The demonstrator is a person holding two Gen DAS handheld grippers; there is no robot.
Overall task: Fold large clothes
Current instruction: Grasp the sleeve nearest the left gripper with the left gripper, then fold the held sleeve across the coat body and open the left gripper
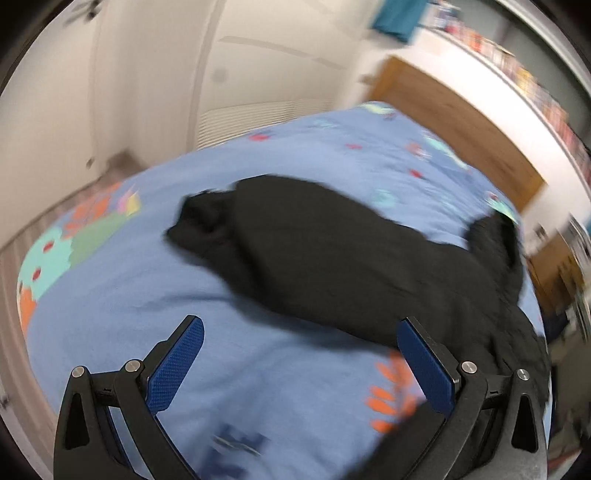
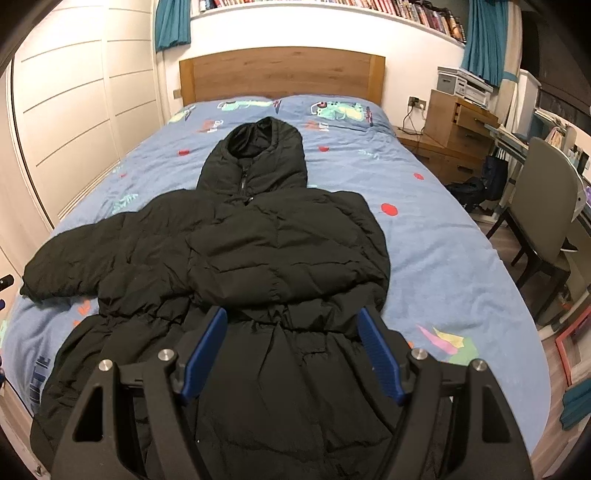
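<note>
A black hooded puffer coat [image 2: 258, 258] lies front-up on the blue patterned bed [image 2: 443, 266], hood toward the headboard. Its right sleeve is folded across the chest; the left sleeve [image 2: 74, 254] stretches out toward the bed's left edge. My right gripper [image 2: 293, 317] hovers over the coat's waist, open, nothing between the blue pads. In the blurred left wrist view the coat [image 1: 332, 258] lies slantwise, and my left gripper [image 1: 299, 325] stands open over bare bedspread beside the outstretched sleeve [image 1: 207, 225], holding nothing.
A wooden headboard [image 2: 280, 74] and white wardrobe doors [image 2: 74, 110] bound the bed at the back and left. To the right stand wooden drawers [image 2: 454, 129], a desk and a grey chair [image 2: 543, 192]. A bookshelf [image 2: 406, 11] runs above.
</note>
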